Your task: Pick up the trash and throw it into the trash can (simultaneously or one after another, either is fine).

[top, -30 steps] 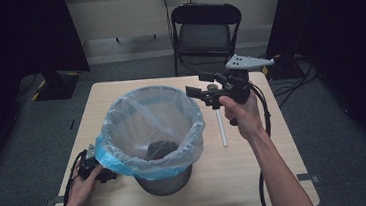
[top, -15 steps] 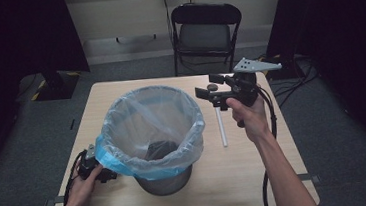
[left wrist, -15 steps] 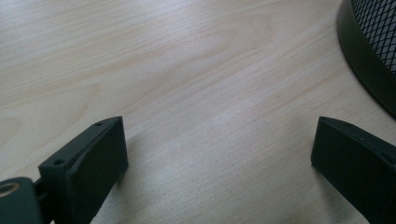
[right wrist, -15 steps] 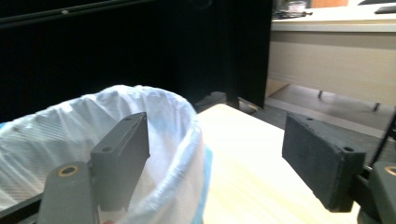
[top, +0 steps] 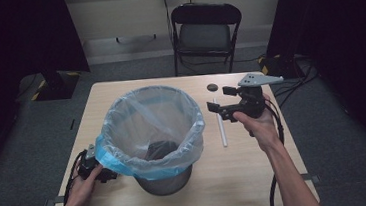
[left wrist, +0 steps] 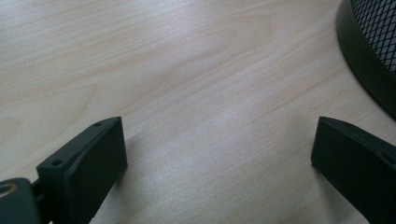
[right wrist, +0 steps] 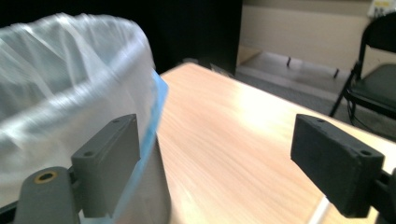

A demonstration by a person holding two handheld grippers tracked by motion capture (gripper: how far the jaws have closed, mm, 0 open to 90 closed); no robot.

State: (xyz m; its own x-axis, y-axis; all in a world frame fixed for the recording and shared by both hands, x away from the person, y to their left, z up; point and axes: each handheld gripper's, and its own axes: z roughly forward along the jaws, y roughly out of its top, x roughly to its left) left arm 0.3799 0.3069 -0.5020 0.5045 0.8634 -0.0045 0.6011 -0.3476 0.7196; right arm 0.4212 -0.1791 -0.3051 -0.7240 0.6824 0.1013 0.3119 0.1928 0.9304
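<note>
A black mesh bin (top: 165, 182) stands mid-table, lined with a clear bag (top: 147, 121) whose blue hem folds over the rim. Something dark (top: 161, 149) lies at its bottom. My right gripper (top: 219, 100) hangs just right of the bin's rim, jaws pointing left at it. They have just been opening and stand wide with nothing between them. In the right gripper view the gripper (right wrist: 215, 154) faces the bag (right wrist: 70, 79) at left. My left gripper (top: 96, 167) rests low by the bin's left foot; its own view shows the gripper (left wrist: 217, 154) open over bare wood beside the bin's base (left wrist: 369, 60).
A thin white stick (top: 221, 129) lies on the table (top: 277, 175) right of the bin, under the right gripper. A dark round hole (top: 212, 87) sits in the tabletop behind it. A black folding chair (top: 207, 28) stands beyond the far edge.
The right gripper has sunk and drifted right, away from the bin's rim, and its jaws stand a little wider. The left hand and the bin have stayed put.
</note>
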